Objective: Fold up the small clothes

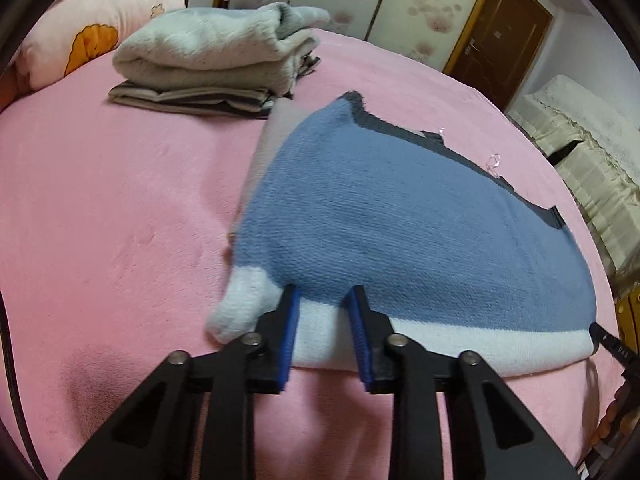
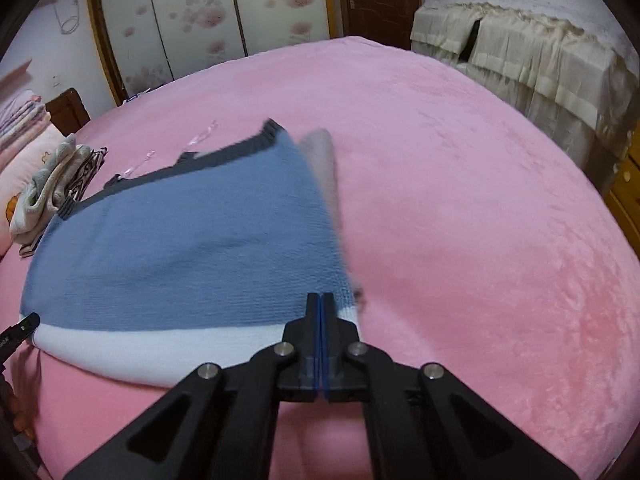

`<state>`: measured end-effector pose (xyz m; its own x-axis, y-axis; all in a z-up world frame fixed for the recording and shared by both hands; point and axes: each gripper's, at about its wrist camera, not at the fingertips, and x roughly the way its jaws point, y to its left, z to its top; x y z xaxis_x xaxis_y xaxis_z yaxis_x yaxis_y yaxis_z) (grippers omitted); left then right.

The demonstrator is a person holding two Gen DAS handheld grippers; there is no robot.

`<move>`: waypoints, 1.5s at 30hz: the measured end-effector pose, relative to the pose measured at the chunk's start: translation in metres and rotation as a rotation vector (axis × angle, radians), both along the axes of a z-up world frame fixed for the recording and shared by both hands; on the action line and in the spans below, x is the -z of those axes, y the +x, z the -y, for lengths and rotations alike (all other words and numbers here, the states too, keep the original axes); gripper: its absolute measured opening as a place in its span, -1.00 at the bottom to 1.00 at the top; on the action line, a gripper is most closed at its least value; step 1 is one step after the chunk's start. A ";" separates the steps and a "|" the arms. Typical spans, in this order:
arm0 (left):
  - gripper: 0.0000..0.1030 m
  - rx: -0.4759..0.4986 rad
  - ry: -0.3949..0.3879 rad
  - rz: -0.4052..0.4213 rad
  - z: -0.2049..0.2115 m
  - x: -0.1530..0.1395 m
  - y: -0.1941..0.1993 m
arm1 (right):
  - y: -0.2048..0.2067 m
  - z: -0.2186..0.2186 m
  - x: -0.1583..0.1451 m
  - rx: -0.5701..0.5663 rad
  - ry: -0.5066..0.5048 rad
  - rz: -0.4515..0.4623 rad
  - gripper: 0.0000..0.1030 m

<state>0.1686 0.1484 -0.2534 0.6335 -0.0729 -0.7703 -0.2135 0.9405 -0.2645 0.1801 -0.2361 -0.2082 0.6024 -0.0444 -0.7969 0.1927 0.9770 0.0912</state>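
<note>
1. I am working on a blue knit sweater (image 1: 400, 216) lying flat on the pink bed cover (image 1: 112, 208). Its white ribbed hem (image 1: 460, 350) is lying nearest my tools, and its dark collar edge (image 1: 404, 128) is pointing away from them.
2. The hem is running crosswise in front of both tools, so the sweater's length is stretching straight ahead of them. I judge that the coming fold is turning on carrying this near edge forward toward the collar.
3. My left gripper (image 1: 325, 304) is straddling the hem near the pale cuff (image 1: 244, 300). Its blue pads (image 1: 294, 332) are standing narrowly apart with white knit between them, and I cannot tell whether they are pressing yet.
4. My right gripper (image 2: 321, 304) is sitting at the hem's opposite corner, fingers fully together. Whether cloth is being pinched there, I cannot tell.
5. The knit is looking soft and finely ribbed, the cover plush.
6. Far ahead to the left, a stack of folded clothes (image 1: 208, 64) is resting.
</note>
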 end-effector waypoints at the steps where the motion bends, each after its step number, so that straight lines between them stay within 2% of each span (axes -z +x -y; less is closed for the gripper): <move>1: -0.57 0.000 -0.005 -0.003 -0.001 0.002 0.000 | -0.002 0.004 0.003 0.003 0.014 0.001 -1.00; 4: -0.65 -0.016 -0.026 -0.004 -0.005 0.007 -0.001 | -0.005 0.003 0.007 0.003 -0.004 0.008 -1.00; 6: -0.65 -0.022 -0.036 0.000 -0.006 0.010 -0.001 | -0.005 0.005 0.010 0.019 0.019 0.008 -1.00; 11: -0.62 -0.003 0.022 -0.020 0.003 0.002 0.001 | -0.004 0.001 0.006 0.013 0.012 0.000 -1.00; 13: -0.38 0.007 0.023 -0.030 0.007 -0.004 0.000 | -0.005 -0.001 0.000 0.013 0.021 0.002 -1.00; 15: 0.21 0.011 0.001 -0.025 0.011 -0.012 -0.004 | -0.007 -0.001 -0.006 0.017 0.052 0.010 -1.00; 16: 0.33 0.005 -0.002 -0.016 0.015 -0.018 -0.007 | -0.009 -0.002 -0.009 0.020 0.075 0.016 -1.00; 17: 0.55 -0.004 0.008 -0.008 0.018 -0.025 -0.009 | -0.009 -0.004 -0.012 0.021 0.091 0.021 -1.00; 18: 0.64 -0.007 0.019 0.003 0.021 -0.031 -0.012 | -0.011 -0.007 -0.016 0.020 0.109 0.028 -1.00; 20: 0.66 0.009 0.031 0.025 0.028 -0.045 -0.017 | -0.012 -0.013 -0.023 0.010 0.128 0.039 -1.00; 24: 0.67 0.031 0.019 0.017 0.036 -0.063 -0.026 | -0.018 -0.030 -0.042 -0.027 0.170 0.070 -0.95; 28: 0.68 0.031 -0.052 0.033 0.033 -0.076 -0.041 | -0.028 -0.051 -0.060 -0.065 0.204 0.106 -0.95; 34: 0.68 -0.017 -0.140 0.030 0.019 -0.077 -0.061 | -0.041 -0.079 -0.074 -0.122 0.209 0.133 -0.95; 41: 0.68 -0.042 -0.176 -0.005 0.013 -0.064 -0.073 | -0.047 -0.116 -0.074 -0.214 0.148 0.123 -0.95; 43: 0.69 -0.046 -0.189 -0.014 0.014 -0.061 -0.074 | -0.048 -0.124 -0.072 -0.237 0.143 0.113 -0.85; 45: 0.69 -0.047 -0.201 -0.021 0.016 -0.056 -0.074 | -0.050 -0.131 -0.070 -0.247 0.135 0.114 -0.57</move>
